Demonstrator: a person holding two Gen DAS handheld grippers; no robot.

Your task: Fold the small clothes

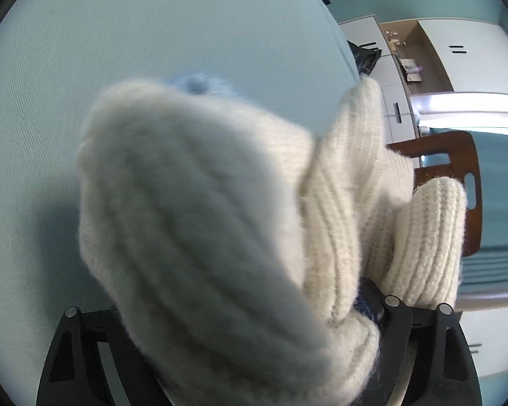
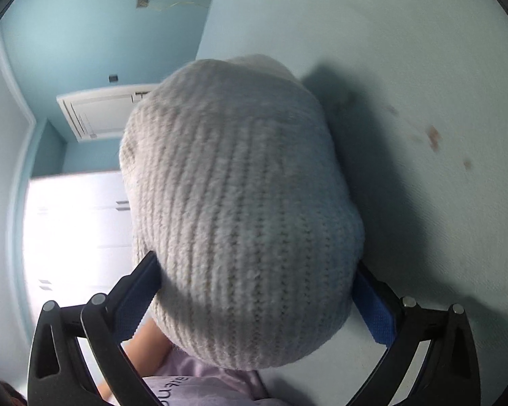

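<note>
Pale teal counter [image 2: 423, 67]: your right tool [image 2: 254, 291] is clamped on the cream knit garment [image 2: 240, 203]; left tool [image 1: 240, 324], grip hidden. Lower evenly, aligning edges.

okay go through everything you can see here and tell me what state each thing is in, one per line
Cream knit garment: lifted off the table, bunched, not yet folded flat.
Left claw: shut on the garment, knit draped over its fingers.
Right claw: spread wide around a thick bunch of the knit, blue pads against it.
Blue knit item: mostly hidden behind the garment, state unclear.
Table: light surface, some brownish stains.
Wooden chair: upright beside the table.
</note>
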